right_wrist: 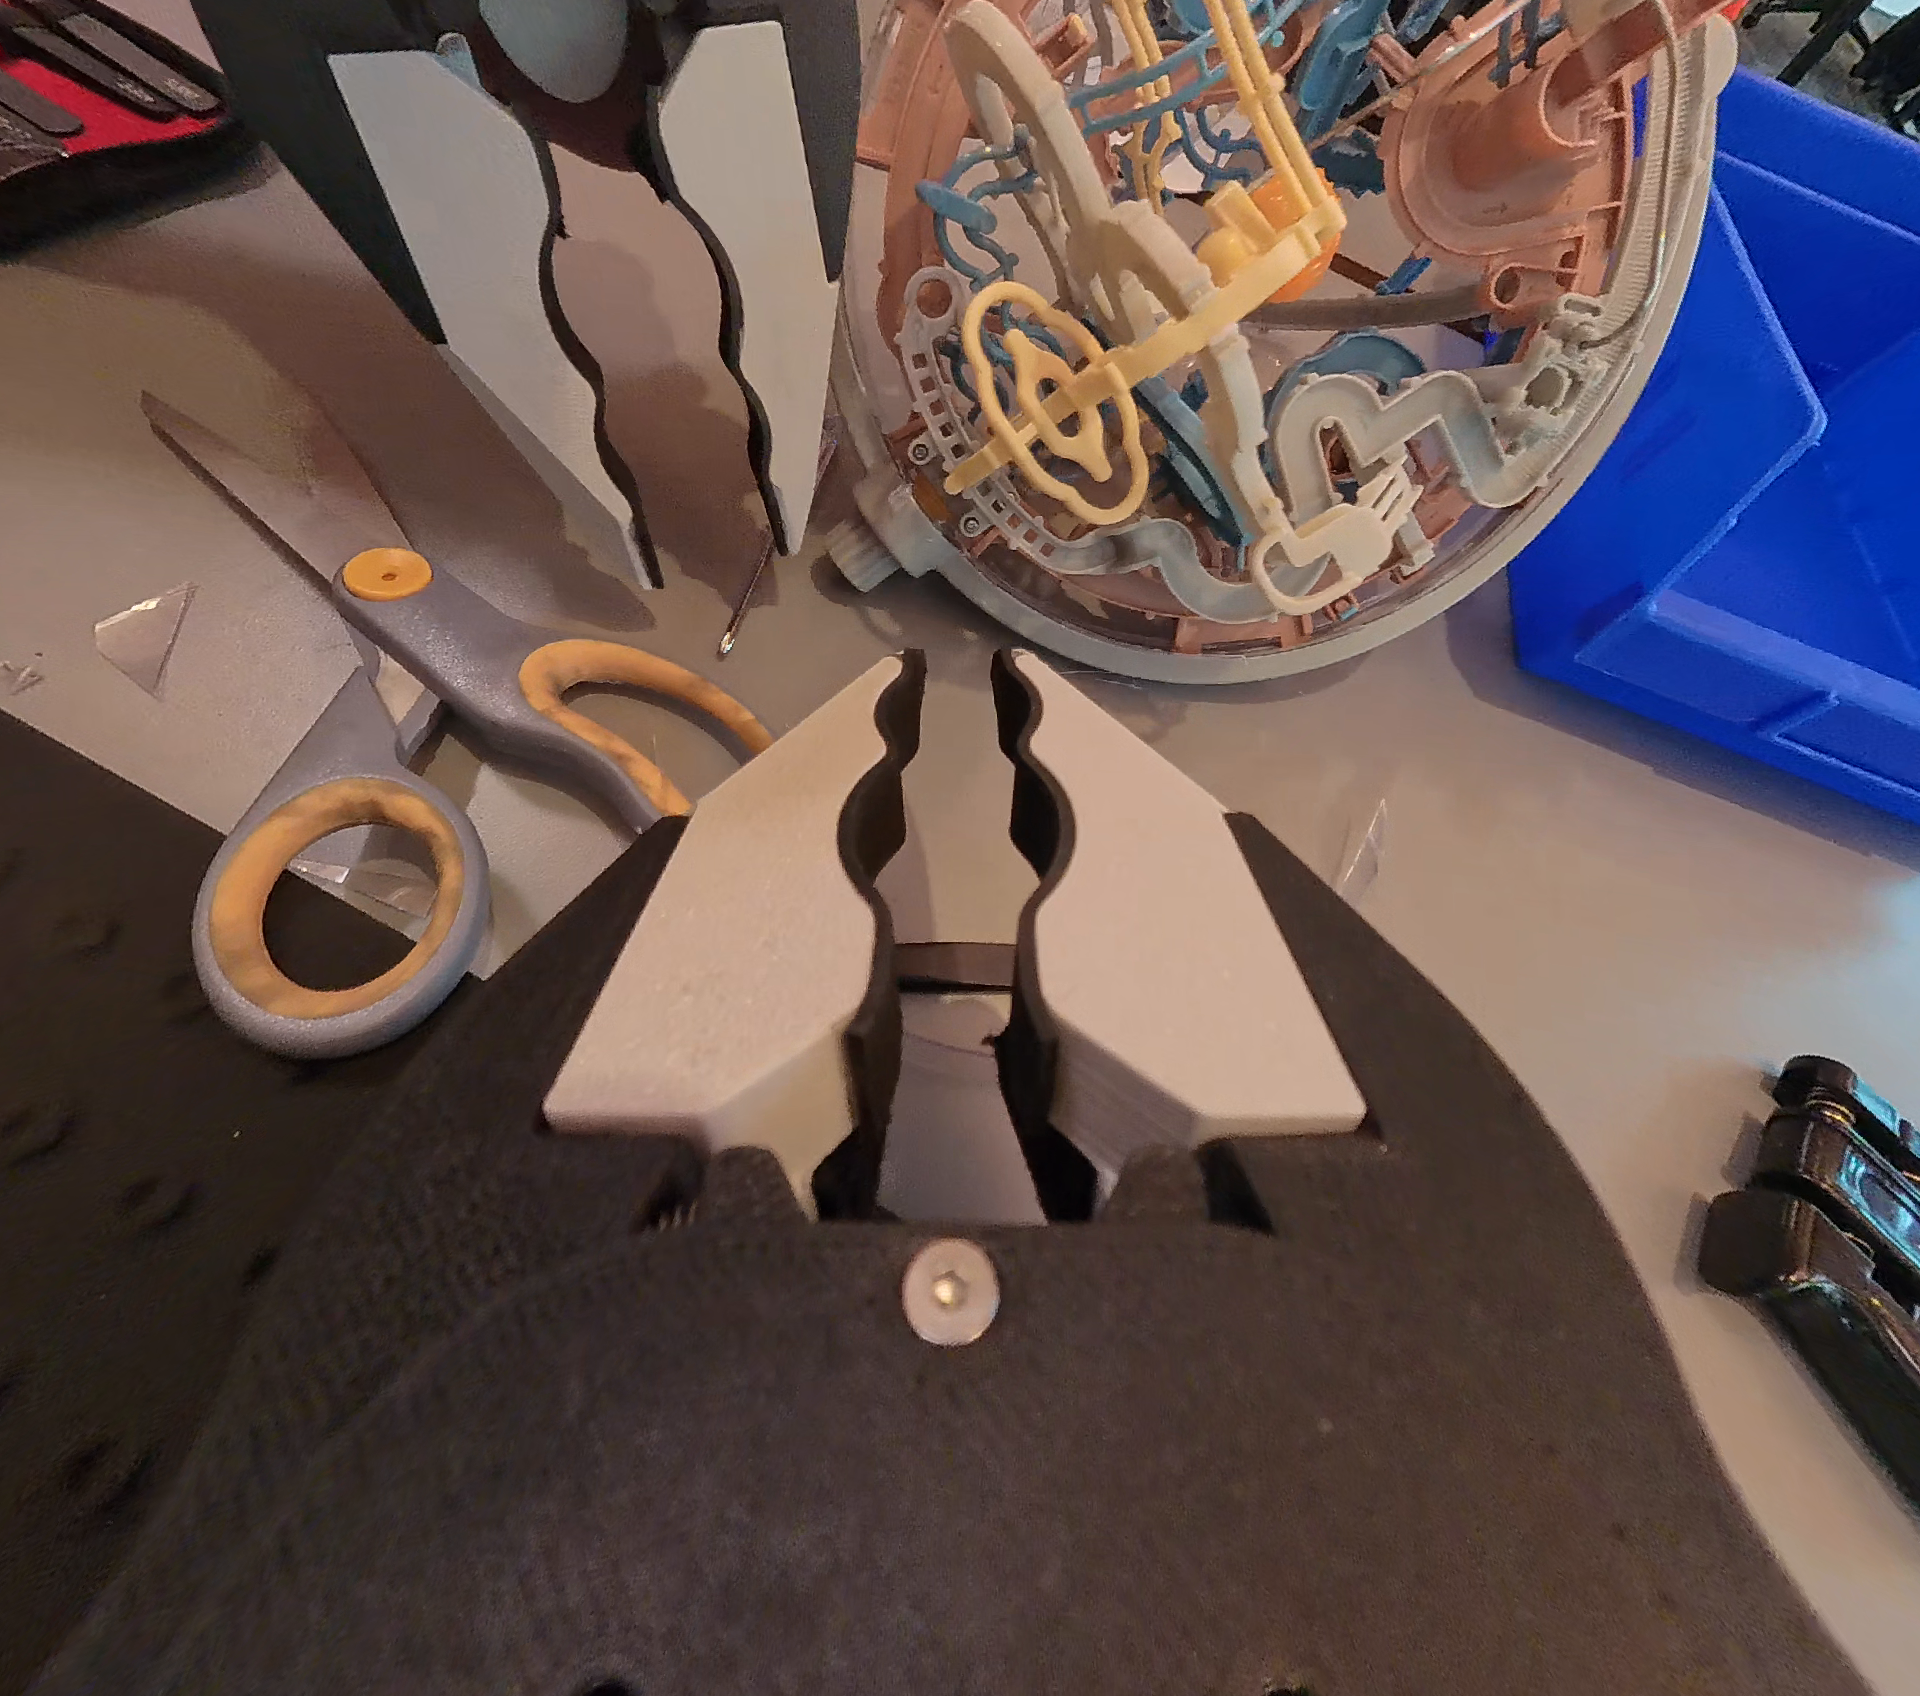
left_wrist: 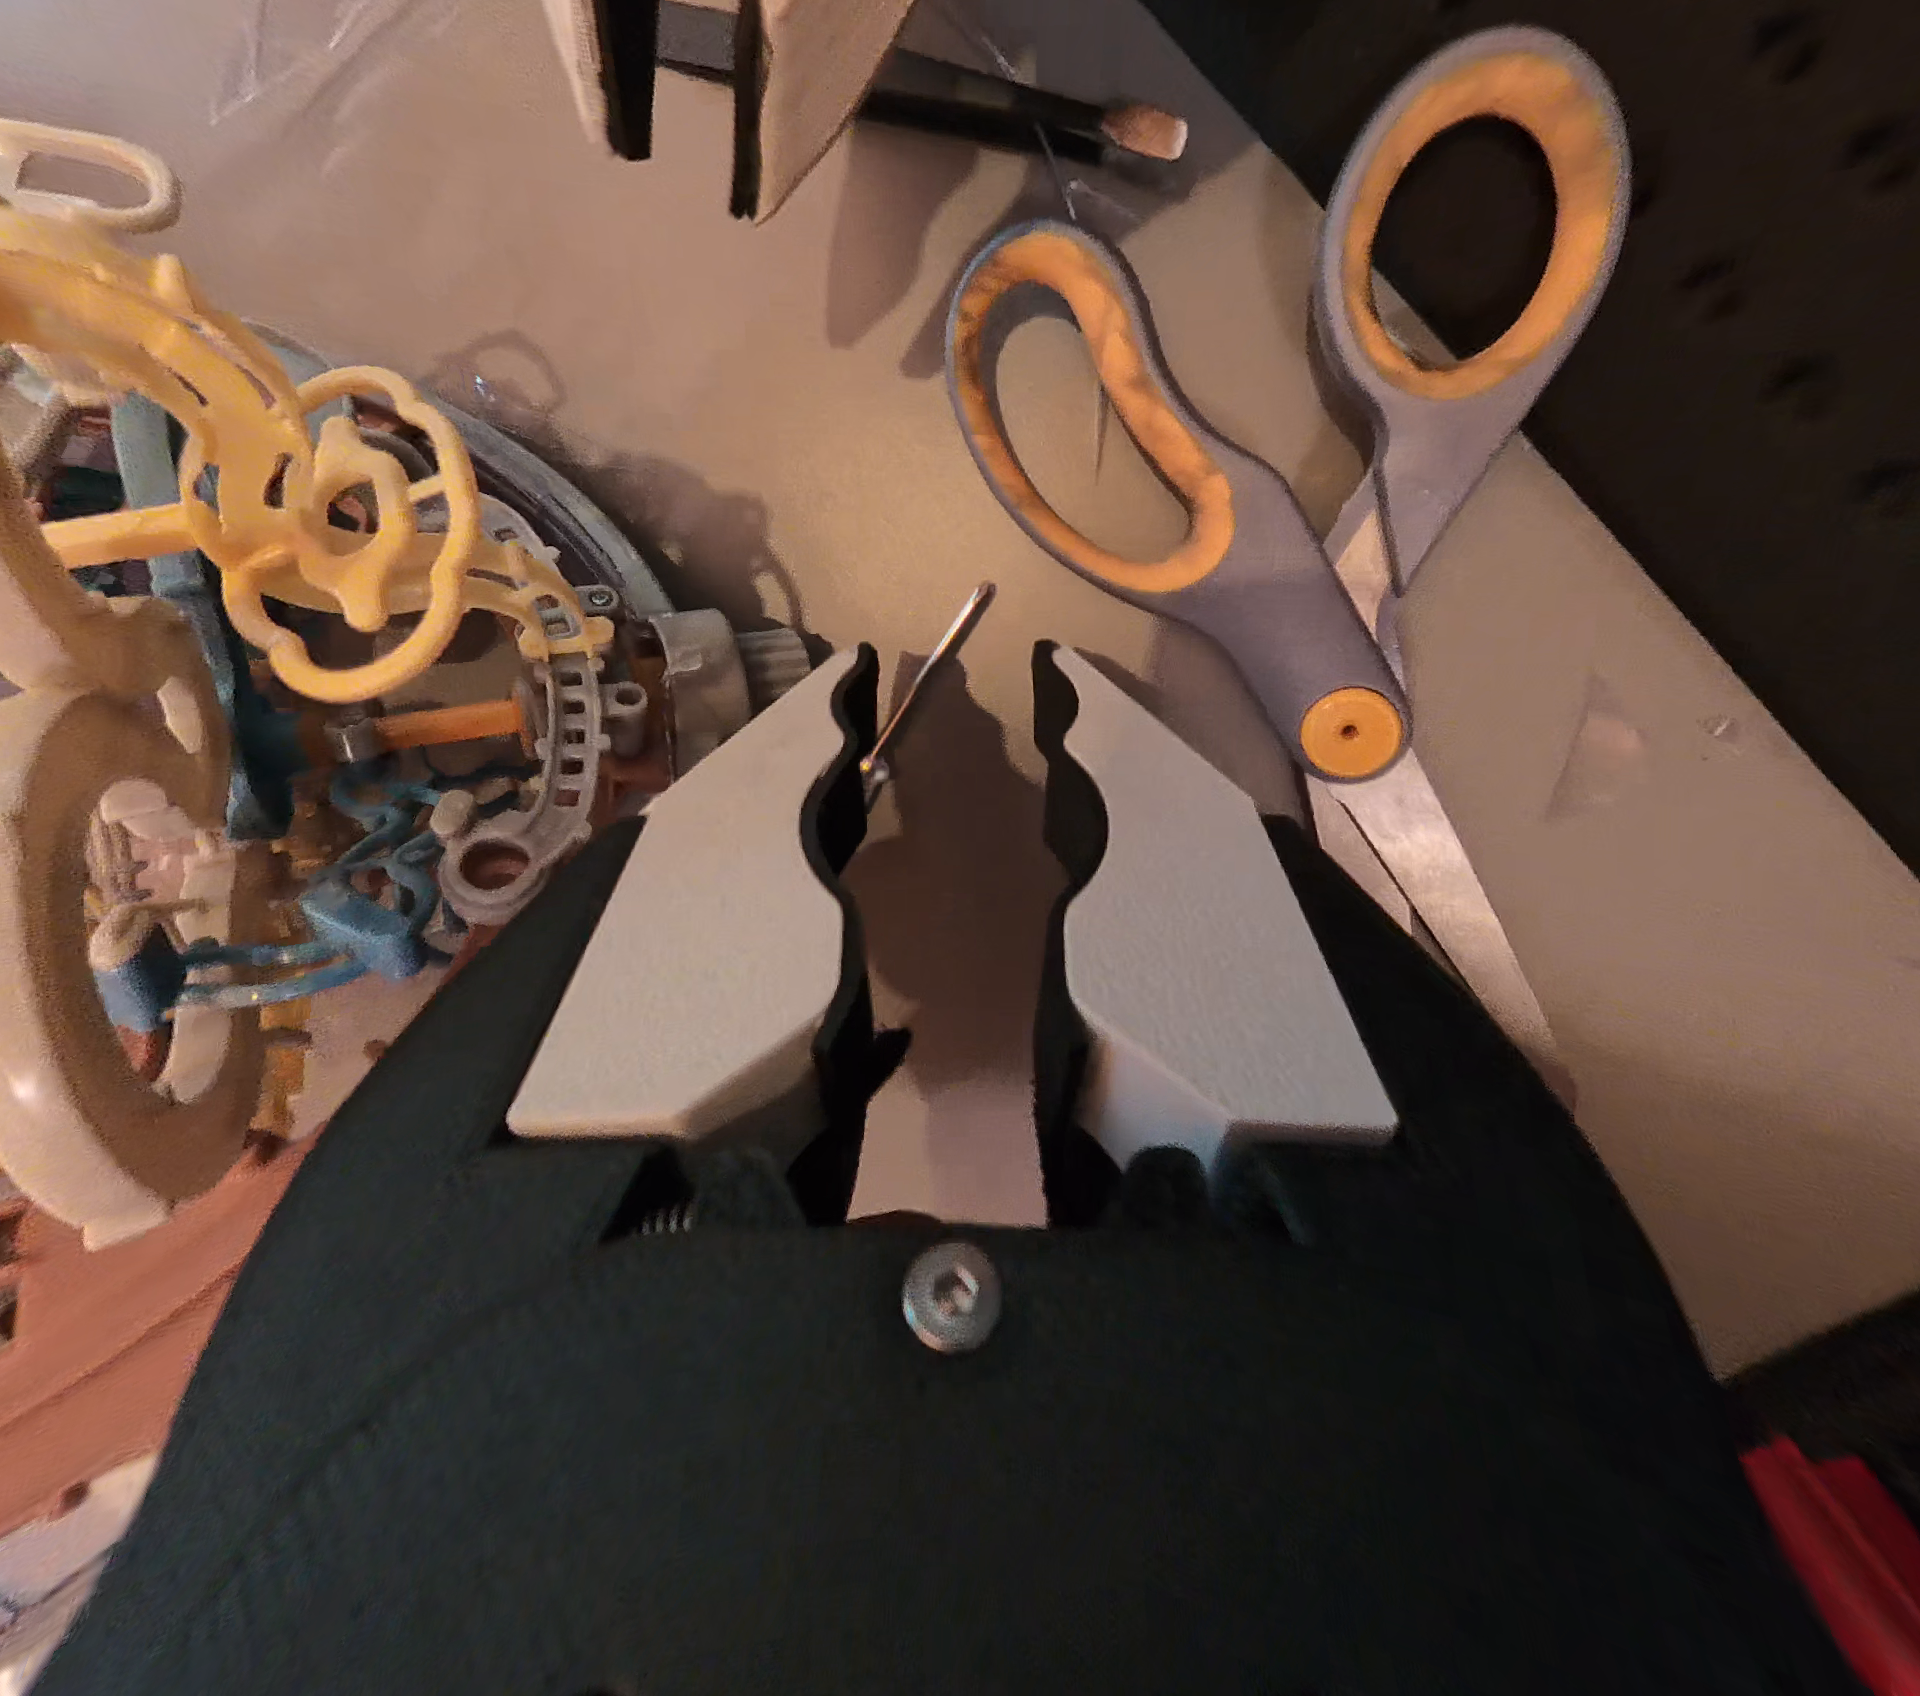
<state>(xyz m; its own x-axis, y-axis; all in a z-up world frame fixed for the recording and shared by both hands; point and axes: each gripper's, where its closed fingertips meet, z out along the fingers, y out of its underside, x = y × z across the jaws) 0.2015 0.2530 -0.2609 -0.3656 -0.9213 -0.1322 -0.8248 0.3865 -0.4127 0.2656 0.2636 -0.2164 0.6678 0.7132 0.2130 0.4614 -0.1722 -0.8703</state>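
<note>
Fingers (left_wrist: 727,867) of left gripper (left_wrist: 956,659): spread apart, nothing clamped between the pads. Fingers of right gripper (right_wrist: 956,670): parted by a narrow gap, tips empty.

Items, by size:

- Desk (left_wrist: 623,358): grey, carries everything listed; black mat along one edge.
- Blue bin (right_wrist: 1766,399): just beside the sphere, on its far side from both grippers.
- Clear maze sphere (right_wrist: 1299,192): full of coloured plastic tracks, close to both sets of fingertips, apart from them.
- Scissors (left_wrist: 1278,607): grey and orange handles, closed, lying flat, handles partly over the mat.
- Black brush (left_wrist: 987,108): passes across and beneath the right fingers; contact cannot be told.
- Needle (left_wrist: 935,670): between the two grippers, one end against the inner pad of one left finger, eye end pointing toward the right gripper. Appears to lean rather than be pinched.

Needle handling, judged: very light, stiff, smooth and slippery, sharp, easily lost. Best taken across mid-shaft, square between the pads, well short of either end.
</note>
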